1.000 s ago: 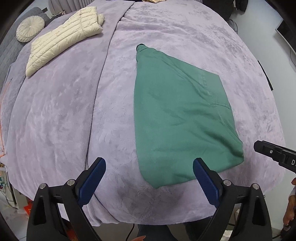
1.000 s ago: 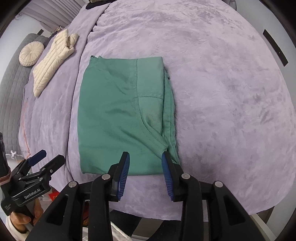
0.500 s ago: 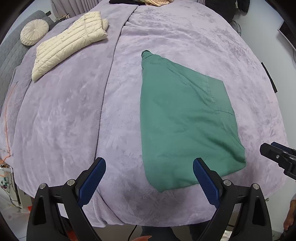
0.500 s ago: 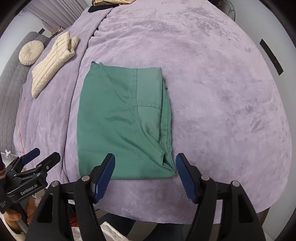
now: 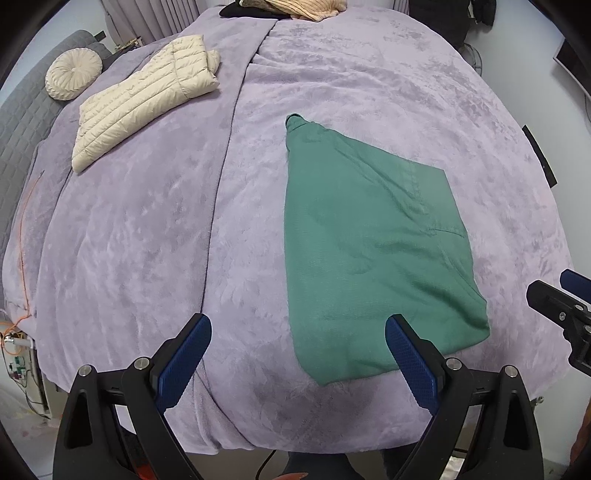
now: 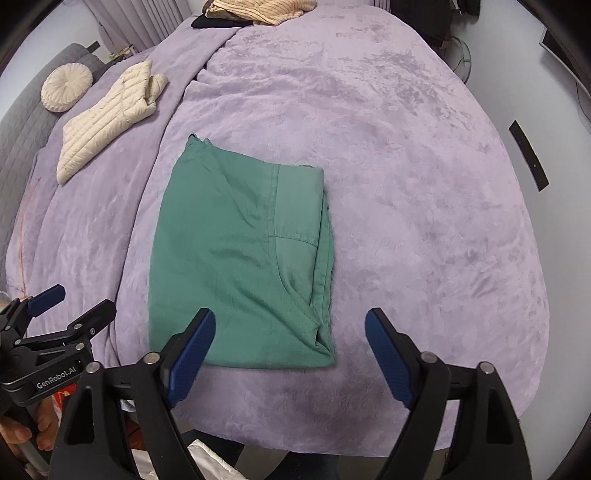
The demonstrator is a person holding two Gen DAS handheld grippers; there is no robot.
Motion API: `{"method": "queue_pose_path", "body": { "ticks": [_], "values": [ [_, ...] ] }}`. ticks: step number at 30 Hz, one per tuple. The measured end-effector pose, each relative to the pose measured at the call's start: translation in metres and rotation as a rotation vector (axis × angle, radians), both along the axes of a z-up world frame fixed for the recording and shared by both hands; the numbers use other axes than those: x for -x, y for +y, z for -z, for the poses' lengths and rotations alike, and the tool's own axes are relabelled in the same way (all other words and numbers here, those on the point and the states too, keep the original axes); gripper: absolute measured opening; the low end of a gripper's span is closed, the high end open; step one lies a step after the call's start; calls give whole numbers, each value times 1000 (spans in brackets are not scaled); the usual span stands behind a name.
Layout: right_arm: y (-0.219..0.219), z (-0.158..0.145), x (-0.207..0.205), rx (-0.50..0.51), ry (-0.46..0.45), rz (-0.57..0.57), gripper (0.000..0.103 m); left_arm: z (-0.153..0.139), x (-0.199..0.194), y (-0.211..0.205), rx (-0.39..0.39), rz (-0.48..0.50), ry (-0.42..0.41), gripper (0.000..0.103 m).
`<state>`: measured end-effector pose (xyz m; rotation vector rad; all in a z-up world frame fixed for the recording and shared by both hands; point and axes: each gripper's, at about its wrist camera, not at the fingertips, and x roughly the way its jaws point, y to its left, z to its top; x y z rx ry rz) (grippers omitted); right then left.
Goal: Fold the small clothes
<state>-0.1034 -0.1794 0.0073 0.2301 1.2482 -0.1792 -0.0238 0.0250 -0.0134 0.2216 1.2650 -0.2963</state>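
Note:
A folded green garment (image 5: 369,251) (image 6: 240,258) lies flat on the purple blanket near the bed's front edge. My left gripper (image 5: 297,354) hangs open above the blanket, its right finger over the garment's near left corner, nothing between the pads. My right gripper (image 6: 290,350) hovers above the garment's near right corner; its jaws are opening wide and hold nothing. Each gripper shows at the edge of the other's view: the right gripper (image 5: 565,310) and the left gripper (image 6: 55,325), which also stands open.
A cream quilted jacket (image 5: 144,99) lies folded at the far left, with a round cushion (image 5: 72,79) on a grey sofa beyond. More clothes (image 6: 258,9) are piled at the bed's far end. The purple blanket (image 6: 424,184) covers the bed.
The right gripper's jaws have spread from narrow to wide and it has lifted off the garment's near edge. The left gripper has tilted slightly, staying open.

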Motion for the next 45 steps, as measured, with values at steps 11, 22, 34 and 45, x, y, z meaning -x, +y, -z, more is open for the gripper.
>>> {"method": "queue_pose_path", "body": {
  "ticks": [11, 22, 34, 45],
  "values": [
    [-4, -7, 3, 52, -8, 31, 94, -2, 2, -2, 2, 4, 3, 96],
    [-3, -11, 3, 49, -19, 38, 94, -9, 5, -8, 8, 7, -24, 96],
    [-5, -12, 4, 48, -22, 43, 94, -11, 6, -10, 11, 0, -28, 96],
    [-5, -13, 4, 45, -23, 44, 94, -12, 6, -8, 11, 2, -29, 96]
  ]
}}
